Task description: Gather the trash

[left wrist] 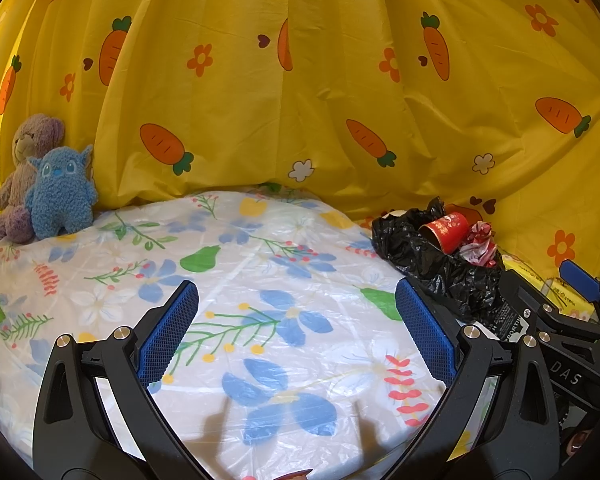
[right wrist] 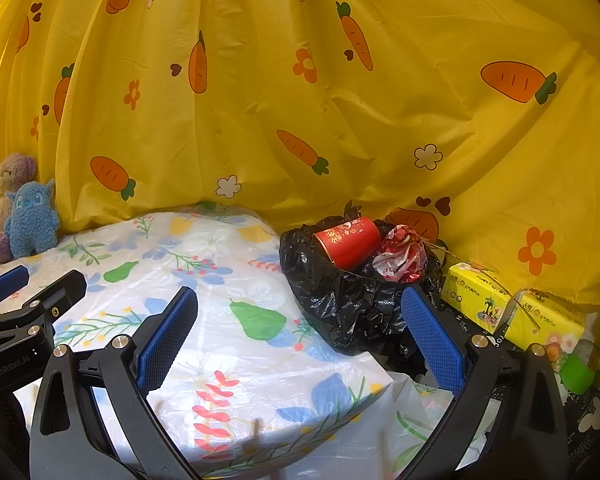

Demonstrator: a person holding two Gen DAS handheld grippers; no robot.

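The left hand-held gripper (left wrist: 296, 328) hangs with its jaws spread wide and empty over the flowered tabletop (left wrist: 260, 280), and the right hand-held gripper (right wrist: 300, 332) is just as wide and empty. Ahead and to the right of both sits the black trash bag (right wrist: 340, 300), mouth open, with a red paper cup (right wrist: 350, 242) and a crumpled red-and-white wrapper (right wrist: 402, 254) resting on top — so the gathering looks close to done. No loose litter shows on the cloth between the fingers; the next move is likely to close the bag's rim or lift it. To the right gripper's far right lie yellow tissue packs (right wrist: 512, 312), touching the bag's side — easy to snag. Two plush toys (left wrist: 40, 188) sit well off to the left.
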